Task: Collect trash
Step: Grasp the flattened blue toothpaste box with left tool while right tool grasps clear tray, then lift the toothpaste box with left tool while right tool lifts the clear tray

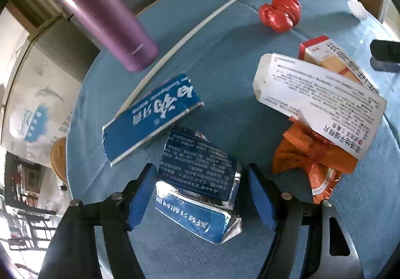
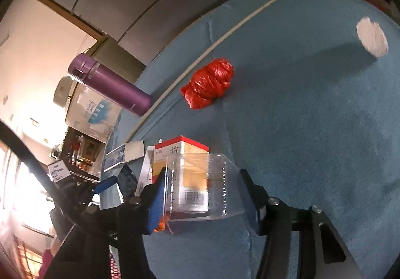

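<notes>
Left gripper (image 1: 200, 200): jaws part open, straddling a crushed dark-blue carton (image 1: 197, 184) that lies on the blue tabletop (image 1: 225, 84). The left pad looks to be at the carton's edge; a gap shows at the right pad. No firm grip evident.

Right gripper (image 2: 202, 200): jaws partly closed around a clear plastic container (image 2: 200, 186). The left pad is against its wall; whether the right pad touches, cannot tell. Seen through the clear plastic, a red-topped yellow box (image 2: 185, 154) stands upright on the tabletop just behind.

Left wrist view, next out: a flattened blue toothpaste box (image 1: 152, 116) just left of the crushed carton; to the right, a crumpled orange wrapper (image 1: 307, 154) partly under a white printed box (image 1: 317, 101), which overlaps the red-topped box.

Farther: a long white strip (image 1: 195, 36) crossing the cloth diagonally, a purple flask (image 1: 105, 14) standing at the tabletop's left edge, a wadded red plastic bag (image 1: 280, 14), and a white crumpled piece (image 2: 372, 36) near the far edge.
</notes>
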A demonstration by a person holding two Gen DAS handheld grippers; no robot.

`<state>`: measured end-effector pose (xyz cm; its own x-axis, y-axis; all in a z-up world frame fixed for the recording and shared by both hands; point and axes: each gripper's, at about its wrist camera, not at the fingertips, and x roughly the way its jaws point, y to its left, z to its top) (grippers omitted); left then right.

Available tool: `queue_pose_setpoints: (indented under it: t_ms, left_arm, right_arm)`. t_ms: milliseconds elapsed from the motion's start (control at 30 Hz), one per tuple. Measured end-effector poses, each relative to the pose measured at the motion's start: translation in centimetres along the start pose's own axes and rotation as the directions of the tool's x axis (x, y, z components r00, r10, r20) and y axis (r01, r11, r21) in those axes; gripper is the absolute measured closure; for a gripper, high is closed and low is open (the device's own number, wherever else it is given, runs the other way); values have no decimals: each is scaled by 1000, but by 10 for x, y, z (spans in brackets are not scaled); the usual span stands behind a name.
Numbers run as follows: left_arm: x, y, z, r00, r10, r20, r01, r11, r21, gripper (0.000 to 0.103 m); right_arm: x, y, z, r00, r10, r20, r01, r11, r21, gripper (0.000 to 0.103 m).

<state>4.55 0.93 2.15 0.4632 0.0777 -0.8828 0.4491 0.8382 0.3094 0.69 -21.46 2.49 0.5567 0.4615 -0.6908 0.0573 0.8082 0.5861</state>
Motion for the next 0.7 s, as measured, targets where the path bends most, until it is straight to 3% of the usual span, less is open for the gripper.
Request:
queue_pose_setpoints:
  t_ms: [300, 700]
  left_arm:
    - [-9, -38, 13, 999, 35, 7, -36, 995, 88, 33]
    - [-34, -101, 24, 998, 51, 31, -56, 981, 186, 33]
  right_arm:
    - [-17, -24, -1, 999, 34, 5, -34, 998, 48, 59]
    - [-30, -69, -11, 999, 29, -14, -27, 990, 136, 66]
